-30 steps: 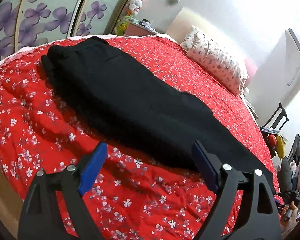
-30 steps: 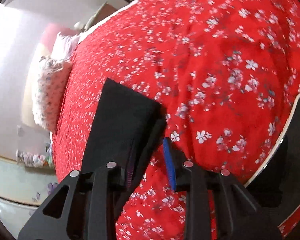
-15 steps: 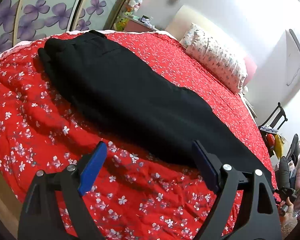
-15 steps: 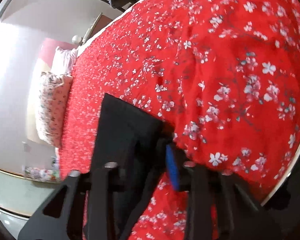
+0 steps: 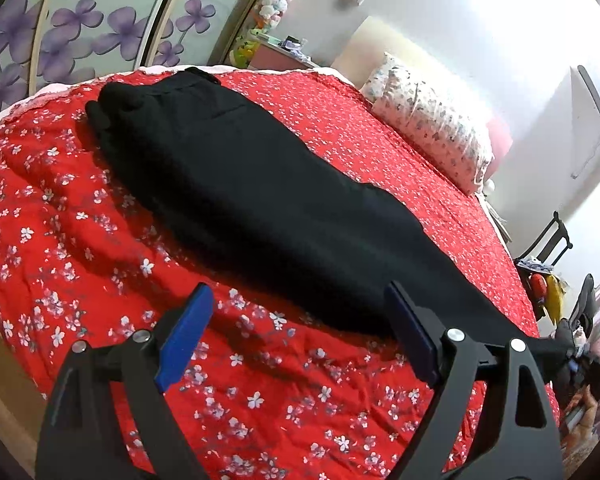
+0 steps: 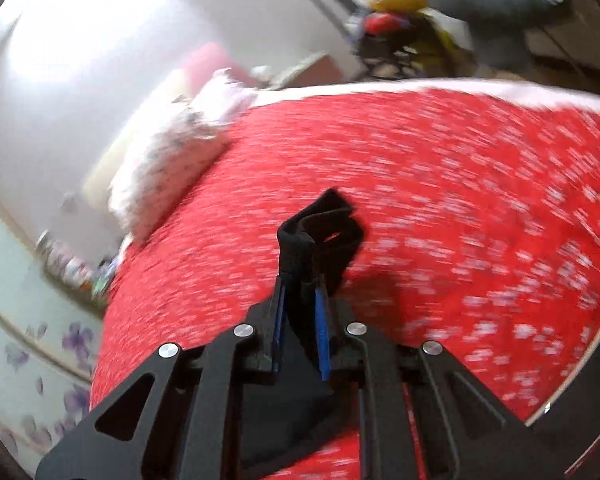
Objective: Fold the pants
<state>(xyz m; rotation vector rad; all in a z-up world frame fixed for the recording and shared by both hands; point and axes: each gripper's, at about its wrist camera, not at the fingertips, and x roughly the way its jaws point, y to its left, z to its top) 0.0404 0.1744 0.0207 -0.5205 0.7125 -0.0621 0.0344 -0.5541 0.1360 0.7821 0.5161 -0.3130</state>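
Black pants [image 5: 260, 200] lie folded lengthwise across the red flowered bedspread [image 5: 80, 248], waistband at the far left, legs running to the lower right. My left gripper [image 5: 300, 328] is open and empty, hovering above the bedspread just in front of the pants' near edge. My right gripper [image 6: 300, 304] is shut on the pants' leg end [image 6: 320, 228], which sticks up bunched between the blue pads, lifted off the bed. The right wrist view is motion-blurred.
A flowered pillow [image 5: 432, 128] lies at the head of the bed, also in the right wrist view [image 6: 168, 160]. A wardrobe with purple flowers [image 5: 80, 24] stands behind. A chair with clutter [image 6: 388, 28] stands beyond the bed's far edge.
My right gripper closed fully on the pants' leg end and lifted it off the bed, swinging upward fast. My left gripper drifted slightly; the pants' body stayed put.
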